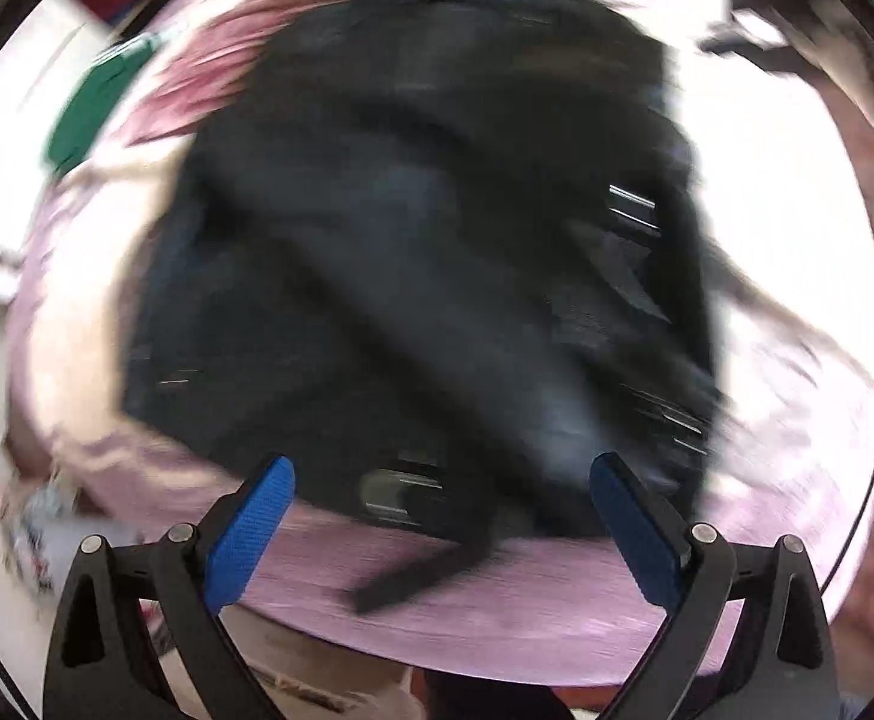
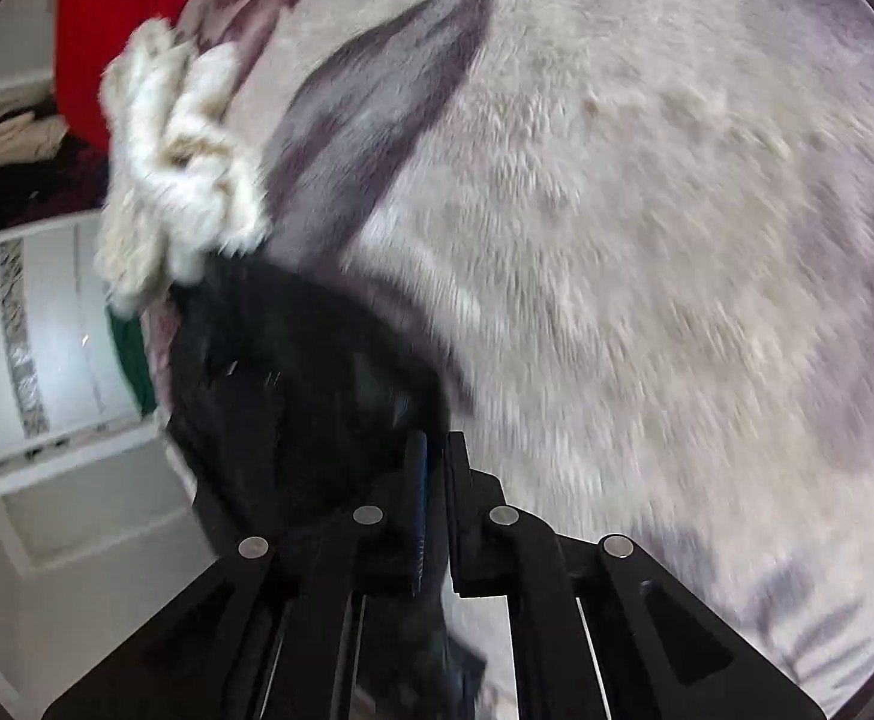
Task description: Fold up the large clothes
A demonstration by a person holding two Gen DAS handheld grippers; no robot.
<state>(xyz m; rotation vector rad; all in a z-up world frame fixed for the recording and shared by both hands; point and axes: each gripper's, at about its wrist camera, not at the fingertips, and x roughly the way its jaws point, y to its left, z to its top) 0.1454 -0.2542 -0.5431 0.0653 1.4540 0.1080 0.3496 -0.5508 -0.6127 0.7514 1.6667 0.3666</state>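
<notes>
Presently the dark garment is spread on the bed cover, at twelve o'clock from the wide-open, empty left gripper. Its edge appears pinched by the closed right gripper, which is nearer.

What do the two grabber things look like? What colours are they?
Both are black plastic with angled linkage arms joined by round silver pins. The left gripper has bright blue, bumpy-textured pads on its jaws. The right gripper shows only a thin blue pad edge. No sleeves or hands show.
</notes>
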